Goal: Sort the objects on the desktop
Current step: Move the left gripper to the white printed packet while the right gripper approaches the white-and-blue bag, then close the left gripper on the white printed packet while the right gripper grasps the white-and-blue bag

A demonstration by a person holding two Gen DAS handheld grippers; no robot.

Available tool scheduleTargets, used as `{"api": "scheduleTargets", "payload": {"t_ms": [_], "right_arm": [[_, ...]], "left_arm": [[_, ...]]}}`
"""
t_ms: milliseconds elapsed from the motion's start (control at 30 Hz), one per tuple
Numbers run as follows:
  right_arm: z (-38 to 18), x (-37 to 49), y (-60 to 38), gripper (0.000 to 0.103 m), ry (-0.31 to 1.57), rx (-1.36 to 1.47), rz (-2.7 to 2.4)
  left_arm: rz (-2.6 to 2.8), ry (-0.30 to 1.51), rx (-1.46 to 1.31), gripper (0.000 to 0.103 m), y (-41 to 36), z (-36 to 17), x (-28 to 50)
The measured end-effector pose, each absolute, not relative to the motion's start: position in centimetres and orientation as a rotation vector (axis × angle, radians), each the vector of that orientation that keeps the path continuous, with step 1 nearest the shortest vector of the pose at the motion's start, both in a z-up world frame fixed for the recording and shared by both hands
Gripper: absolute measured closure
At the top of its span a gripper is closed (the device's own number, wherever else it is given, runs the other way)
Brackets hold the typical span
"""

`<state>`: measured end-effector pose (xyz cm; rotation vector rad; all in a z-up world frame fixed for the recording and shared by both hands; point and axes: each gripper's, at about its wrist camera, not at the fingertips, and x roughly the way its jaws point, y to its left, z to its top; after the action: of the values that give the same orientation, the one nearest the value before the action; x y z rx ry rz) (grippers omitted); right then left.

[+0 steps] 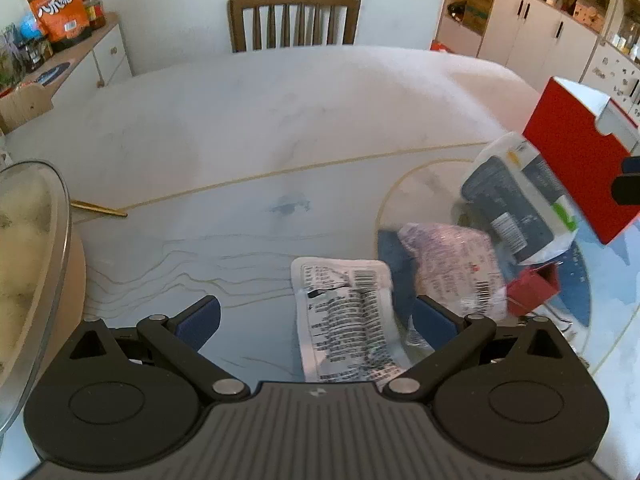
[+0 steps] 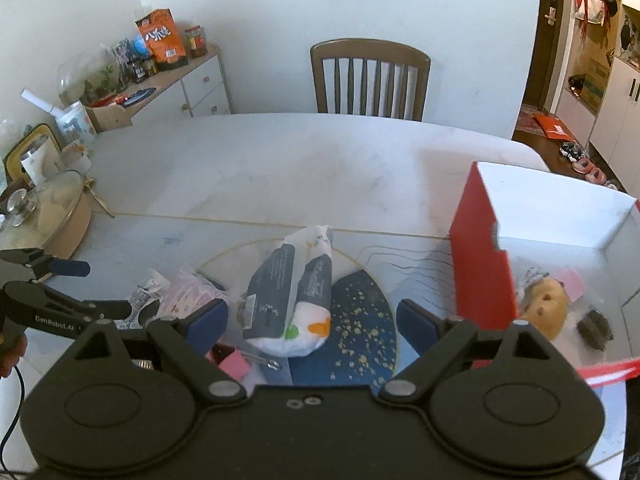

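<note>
- While both claws hang spread above the loose items, the step in hand reads as the approach to a pick; nothing is pinched
- The left claw point(image 1: 316, 318) stands wide open over a flat white sachet point(image 1: 346, 316) printed with black text and a barcode; the sachet lies on the bench point(image 1: 240, 128) with its right edge just beside the right blue pad
- The right claw point(image 2: 312, 320) is equally spread, framing a soft white bag point(image 2: 294, 300) that holds dark grey packets and rests on a round blue speckled mat point(image 2: 360, 320)
- A crinkled pale pink wrapper point(image 1: 452, 268) lies between sachet and bag
- The red box point(image 2: 484, 256), stiff card with a white interior, stands open to the right and already contains several items
- Next move, as judged: lower each claw, close on the thin pliable film without crushing it, then carry it to the box
</note>
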<state>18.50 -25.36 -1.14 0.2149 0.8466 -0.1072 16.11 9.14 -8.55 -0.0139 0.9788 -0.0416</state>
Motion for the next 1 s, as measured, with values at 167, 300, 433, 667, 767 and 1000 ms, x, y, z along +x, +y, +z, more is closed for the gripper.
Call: {"api": "scheduleTargets", "payload": {"t_ms": [167, 300, 433, 667, 767, 1000], "right_arm": [[-2.5, 20.9, -25.1, 0.014, 0.877, 0.225, -0.106], [-3.9, 22.4, -25.1, 0.016, 0.908, 0.222, -0.112], [-5.0, 23.1, -25.1, 0.016, 0.934, 0.223, -0.116], [-6.4, 24.3, -25.3, 0.018, 0.968, 0.233, -0.111], [-7.0, 24.8, -25.4, 0.020, 0.981, 0.242, -0.111], [-8.2, 25.7, -25.3, 0.020, 1.002, 0.258, -0.099]], "left_arm": [[-0.036, 0.995, -0.011, 0.000, 9.3, -9.3, 16.8], [-0.046, 1.013, -0.002, 0.000, 9.0, -10.0, 17.0], [-0.044, 1.022, 0.004, 0.001, 8.7, -10.6, 17.3], [-0.043, 1.050, -0.005, 0.001, 8.7, -11.4, 17.4], [-0.038, 1.054, -0.020, 0.002, 8.8, -11.7, 17.4], [-0.023, 1.039, -0.007, 0.004, 8.4, -11.6, 17.3]]}}
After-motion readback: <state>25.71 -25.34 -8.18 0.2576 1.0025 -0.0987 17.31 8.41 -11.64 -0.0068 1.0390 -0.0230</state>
